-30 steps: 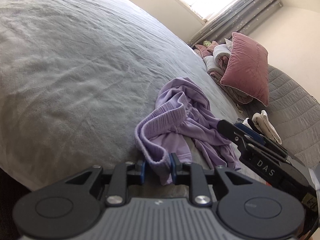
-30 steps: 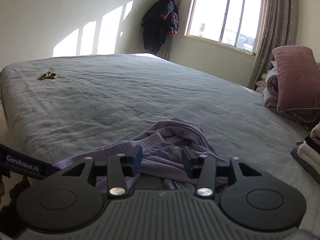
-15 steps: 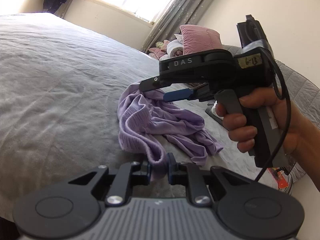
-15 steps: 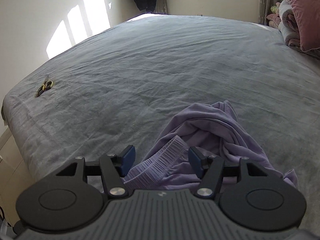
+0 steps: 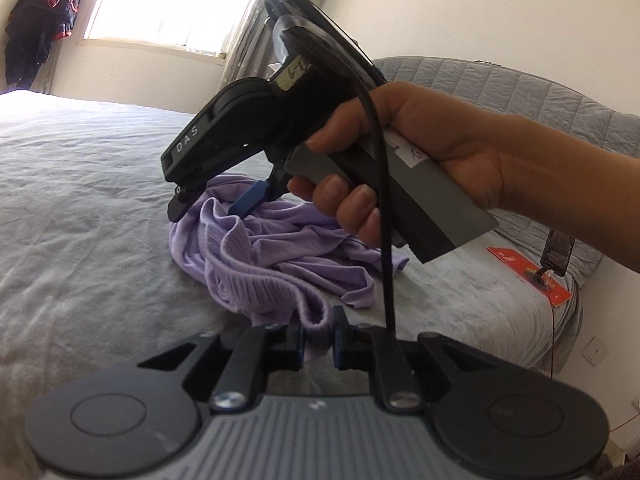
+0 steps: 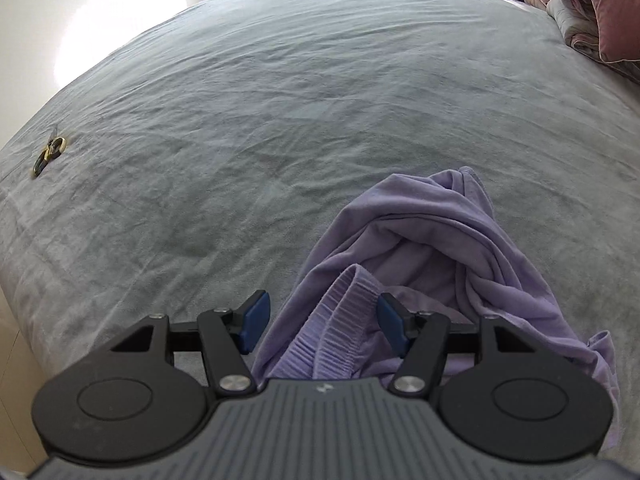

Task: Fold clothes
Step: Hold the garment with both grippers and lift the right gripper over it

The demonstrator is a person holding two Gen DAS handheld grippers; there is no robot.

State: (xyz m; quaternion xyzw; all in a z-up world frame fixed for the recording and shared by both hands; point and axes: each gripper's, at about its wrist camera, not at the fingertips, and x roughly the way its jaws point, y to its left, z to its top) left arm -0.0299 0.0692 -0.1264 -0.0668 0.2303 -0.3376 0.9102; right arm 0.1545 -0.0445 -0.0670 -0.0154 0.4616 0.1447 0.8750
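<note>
A crumpled lilac garment (image 5: 280, 240) lies on the grey bed cover (image 5: 80, 200) near the front edge. My left gripper (image 5: 318, 326) is shut on the garment's ribbed hem, which bunches between its blue pads. A hand (image 5: 420, 140) holds my right gripper (image 5: 208, 206) tilted down over the far side of the heap. In the right wrist view the right gripper (image 6: 320, 316) is open. A ribbed band of the garment (image 6: 432, 240) rises between its blue pads (image 6: 252, 316), clear of both.
A small pair of scissors (image 6: 50, 154) lies near the bed's left edge. Pink pillows and folded bedding (image 6: 616, 8) are piled at the far right. A red packet (image 5: 528, 276) and a phone (image 5: 558, 252) lie at the near right. Dark clothes (image 5: 36, 28) hang by the window.
My left gripper rolled and pinched tighter on the ribbed hem. The right gripper swung in over the garment, tipped downward and opened slightly wider around the ribbed band.
</note>
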